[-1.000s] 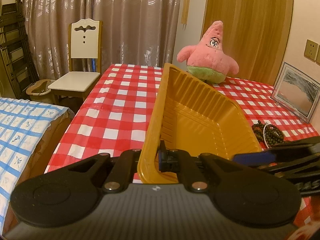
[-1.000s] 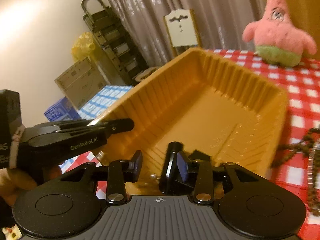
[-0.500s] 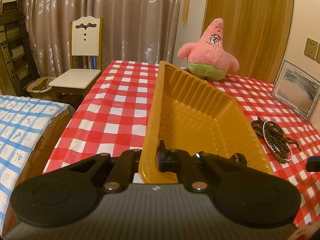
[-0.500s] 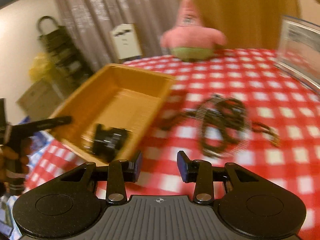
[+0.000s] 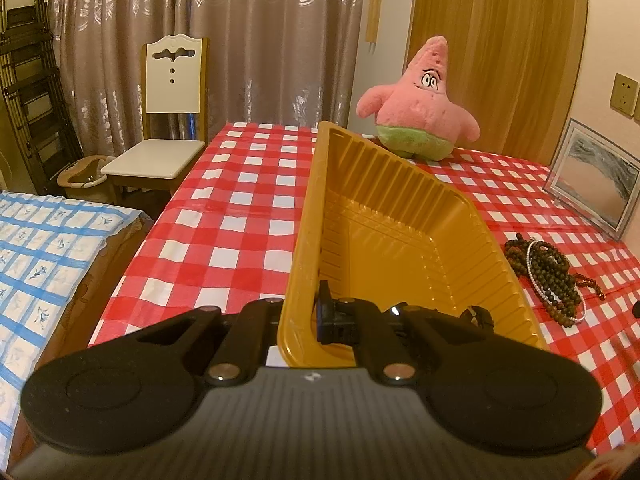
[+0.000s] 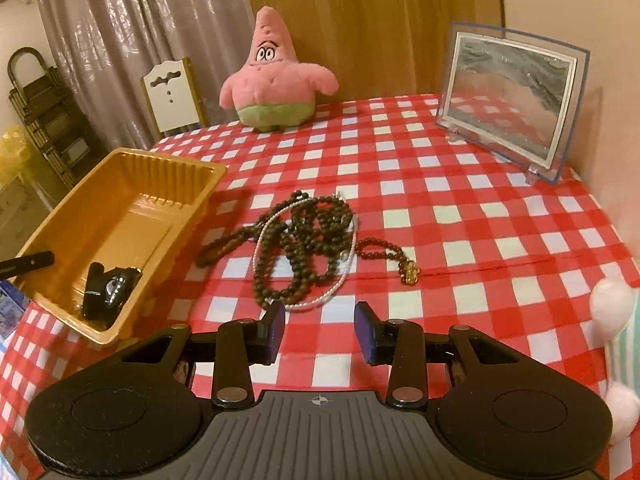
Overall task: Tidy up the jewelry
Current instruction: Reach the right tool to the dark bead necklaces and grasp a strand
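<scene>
Left wrist view: the left gripper (image 5: 304, 320) is clamped tight on the orange ribbed tray's (image 5: 400, 216) near wall at centre frame.

Right wrist view: the right gripper (image 6: 320, 328) is parted and empty, low centre; the tangled dark bead necklaces (image 6: 308, 240) and a thin pearl strand (image 6: 348, 276) lie mid-frame on the checked cloth (image 6: 460, 216), just right of the tray.

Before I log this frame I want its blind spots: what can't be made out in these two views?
- Left wrist view: the black item in the yellow tray is mostly hidden behind the left gripper.
- Right wrist view: that black item is too small to identify.
- Right wrist view: the pink-and-white object is cut off by the right edge.
- Bead strands tangle; their count is unclear.
</scene>
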